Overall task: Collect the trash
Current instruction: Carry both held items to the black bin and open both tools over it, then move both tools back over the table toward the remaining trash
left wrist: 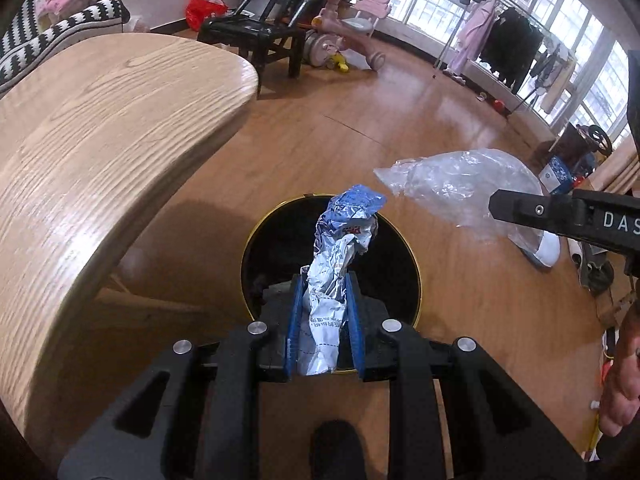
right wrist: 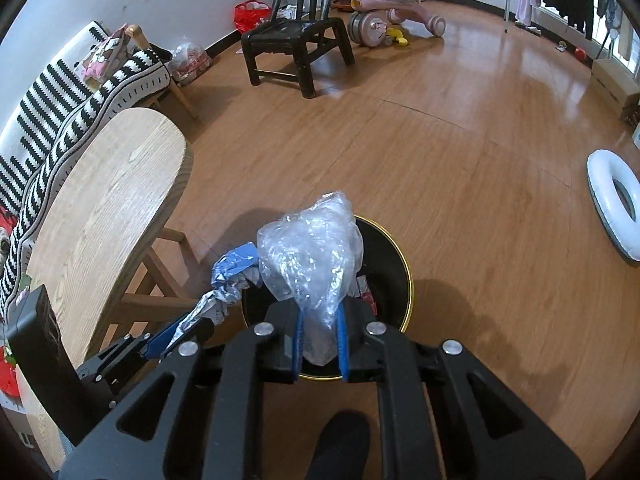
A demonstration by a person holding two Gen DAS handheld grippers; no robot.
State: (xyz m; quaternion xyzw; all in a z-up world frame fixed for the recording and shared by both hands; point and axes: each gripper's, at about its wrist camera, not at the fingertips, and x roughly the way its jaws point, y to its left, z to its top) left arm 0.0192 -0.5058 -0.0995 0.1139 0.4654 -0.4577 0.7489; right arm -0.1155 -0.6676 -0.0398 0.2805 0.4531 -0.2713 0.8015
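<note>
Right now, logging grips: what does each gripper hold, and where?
Left gripper pinches the crumpled wrapper by its lower end; right gripper pinches the clear bag by its bottom, both over the bin.

Glossy brown wood-plank floor (right wrist: 460,152) carries: round black bin w/ gold rim (right wrist: 406,276), black wooden chair (right wrist: 298,40), pink kids' tricycle (right wrist: 396,12), white inflatable ring (right wrist: 616,208), light-oak table legs (right wrist: 160,276).
</note>
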